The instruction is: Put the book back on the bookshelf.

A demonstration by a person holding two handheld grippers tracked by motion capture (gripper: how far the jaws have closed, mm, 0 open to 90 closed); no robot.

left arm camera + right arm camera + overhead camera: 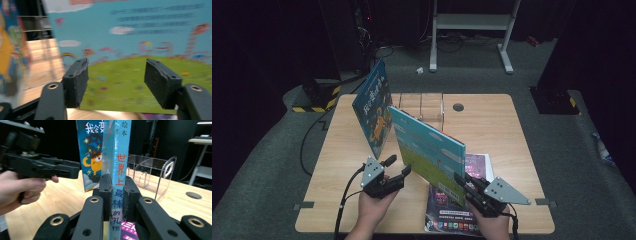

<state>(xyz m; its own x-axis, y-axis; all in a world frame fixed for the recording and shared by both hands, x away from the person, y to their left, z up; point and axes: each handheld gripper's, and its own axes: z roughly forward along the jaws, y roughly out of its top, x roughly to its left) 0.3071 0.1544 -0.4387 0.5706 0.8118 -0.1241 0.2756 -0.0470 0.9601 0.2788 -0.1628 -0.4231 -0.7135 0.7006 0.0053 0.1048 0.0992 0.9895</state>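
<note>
Apparently the work is about standing picture books up in the clear rack point(424, 106) at the far side of the tabletop point(492, 125), and it looks to be partway through. One book with an orange cartoon creature on its blue cover point(373, 107) stands upright near the rack's left end; whether it sits in a slot or just beside the rack I cannot tell. A second, the sky-and-grass book point(429, 150), is lifted off the tabletop and tilted, its near corner clenched in the right claw point(467, 184). In the right gripper view both pads press on the spine point(119, 177), which carries red Chinese characters. A third book with a dark purple cover point(452, 210) lies flat at the near edge, partly under the lifted one, not yet dealt with.

The left claw point(398, 166) is released, its jaws standing apart with nothing between them, just beside the lifted book's lower left edge. In the left gripper view its cover point(130, 32) spreads behind the open jaws.

That held book is a thin hardback, pale blue sky with white clouds over a green hill dotted with small figures, with lines of text across the upper part. What is left, I judge, is to carry it to the rack, set it upright, then take up the purple one.
</note>
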